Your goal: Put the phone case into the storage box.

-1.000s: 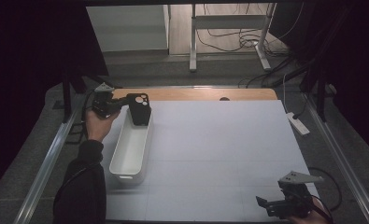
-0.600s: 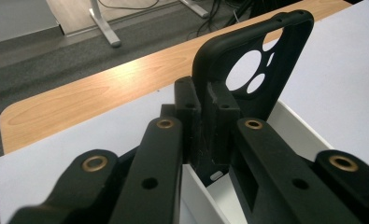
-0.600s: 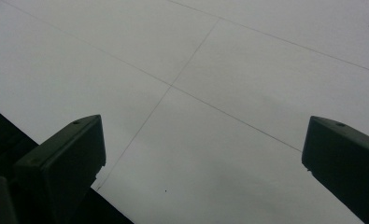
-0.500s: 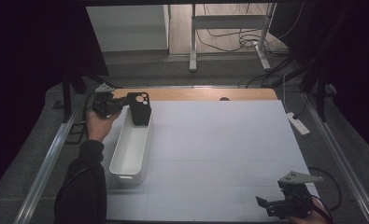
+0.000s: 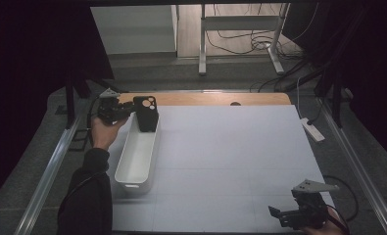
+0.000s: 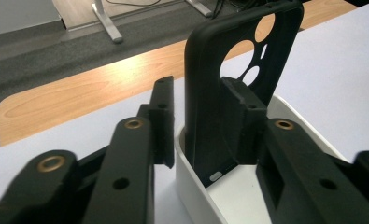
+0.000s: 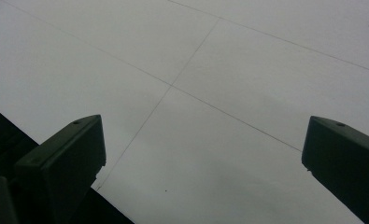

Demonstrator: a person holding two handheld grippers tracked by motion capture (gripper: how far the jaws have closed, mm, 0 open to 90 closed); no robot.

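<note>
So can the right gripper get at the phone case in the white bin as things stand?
Probably not without a long move: the right gripper sits at the near right corner, the black phone case stands in the white bin's far end, with the left gripper around it.

Phone case point(image 6: 205, 107): black, soft-looking rubbery plastic with a matt, faintly grained finish and smooth rounded cut-outs. Bin point(image 5: 137, 156): white plastic, smooth, with a mild satin sheen along the rim. Left claw point(image 6: 205, 121): black moulded plastic, matt and slightly rough, with brass-coloured metal bushings at the pivots. Right claw point(image 7: 203, 154): dark matt plastic pads with flat, smooth faces. Desk point(image 5: 240, 156): covered in white, matt, paper-like sheeting marked by thin seams; its far edge point(image 5: 215, 99) shows pale varnished wood with visible grain. Frame rails point(image 5: 49, 171) beside the desk: dull grey metal.
</note>
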